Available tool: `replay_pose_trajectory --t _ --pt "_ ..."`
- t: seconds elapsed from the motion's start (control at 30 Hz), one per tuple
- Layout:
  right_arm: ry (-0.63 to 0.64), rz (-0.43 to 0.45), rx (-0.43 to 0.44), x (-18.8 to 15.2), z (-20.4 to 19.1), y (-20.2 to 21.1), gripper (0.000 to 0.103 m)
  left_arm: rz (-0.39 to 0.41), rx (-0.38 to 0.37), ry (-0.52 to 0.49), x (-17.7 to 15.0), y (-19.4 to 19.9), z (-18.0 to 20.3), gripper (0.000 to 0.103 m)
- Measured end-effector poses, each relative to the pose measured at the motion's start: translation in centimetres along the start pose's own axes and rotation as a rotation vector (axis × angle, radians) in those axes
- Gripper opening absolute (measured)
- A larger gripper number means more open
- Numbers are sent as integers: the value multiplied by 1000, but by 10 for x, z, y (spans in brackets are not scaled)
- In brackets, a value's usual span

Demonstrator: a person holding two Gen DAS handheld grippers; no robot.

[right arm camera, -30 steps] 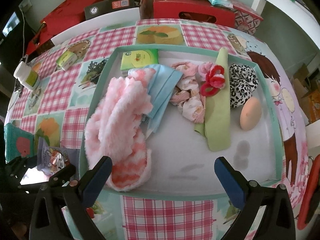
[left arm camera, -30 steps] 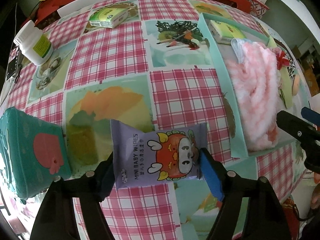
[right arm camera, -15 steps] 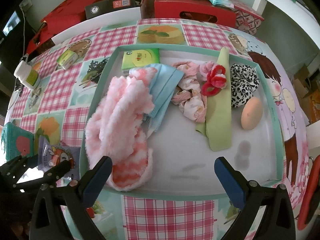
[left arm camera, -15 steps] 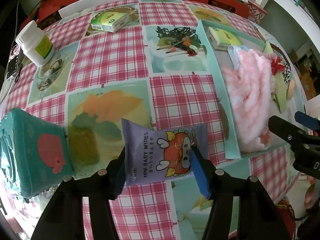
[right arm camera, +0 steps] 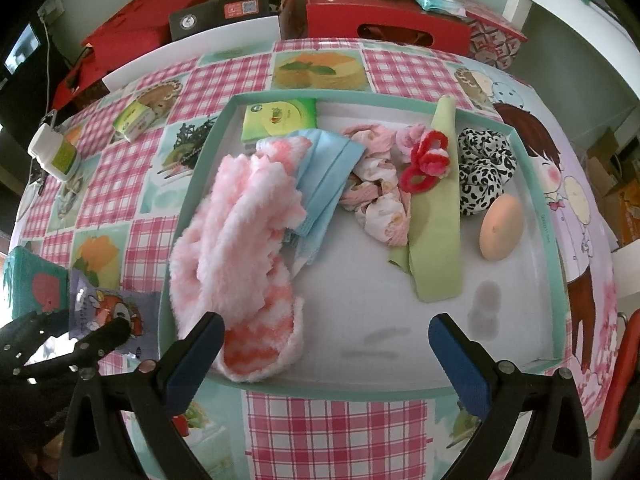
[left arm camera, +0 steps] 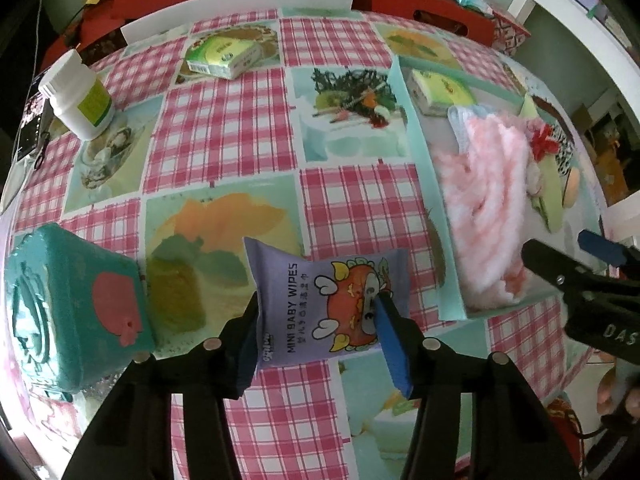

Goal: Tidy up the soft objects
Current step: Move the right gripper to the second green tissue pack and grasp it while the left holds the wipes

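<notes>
My left gripper (left arm camera: pixel 320 312) is shut on a purple pack of mini baby wipes (left arm camera: pixel 320 300), squeezing it so it bulges; the pack also shows in the right wrist view (right arm camera: pixel 108 312). A mint-rimmed white tray (right arm camera: pixel 440 390) holds a fluffy pink sock (right arm camera: pixel 236 248), a blue face mask (right arm camera: pixel 328 176), small pink socks (right arm camera: pixel 380 200), a red scrunchie (right arm camera: pixel 426 164), a green cloth strip (right arm camera: pixel 436 236), a leopard scrunchie (right arm camera: pixel 484 168), a beige sponge (right arm camera: pixel 502 232) and a green tissue pack (right arm camera: pixel 280 118). My right gripper (right arm camera: pixel 326 356) is open and empty over the tray's near edge.
A teal wipes pack (left arm camera: pixel 68 308) lies at the left. A white bottle (left arm camera: pixel 78 94) and a green box (left arm camera: pixel 224 54) stand farther back on the checked tablecloth (left arm camera: pixel 224 128). Red boxes (right arm camera: pixel 384 24) line the table's far side.
My left gripper has closed in on the purple wipes pack, squeezing it narrower and puffier. The right gripper has stayed still.
</notes>
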State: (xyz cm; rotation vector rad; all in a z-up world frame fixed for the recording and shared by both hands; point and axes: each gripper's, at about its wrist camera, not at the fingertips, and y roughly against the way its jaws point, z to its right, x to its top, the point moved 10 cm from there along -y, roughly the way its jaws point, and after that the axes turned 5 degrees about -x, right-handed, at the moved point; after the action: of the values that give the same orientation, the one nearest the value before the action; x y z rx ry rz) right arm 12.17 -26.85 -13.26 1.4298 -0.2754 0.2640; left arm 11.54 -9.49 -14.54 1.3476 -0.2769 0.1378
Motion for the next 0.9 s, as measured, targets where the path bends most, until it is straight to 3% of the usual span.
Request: replay_pose_trajectory --t 0.47,0.9 --pt "20 32 -3 10 -10 2 103 81 11 115 39 23 -28 55" --pt "35 76 25 36 -31 6 103 177 36 234 108 30 -63 55"
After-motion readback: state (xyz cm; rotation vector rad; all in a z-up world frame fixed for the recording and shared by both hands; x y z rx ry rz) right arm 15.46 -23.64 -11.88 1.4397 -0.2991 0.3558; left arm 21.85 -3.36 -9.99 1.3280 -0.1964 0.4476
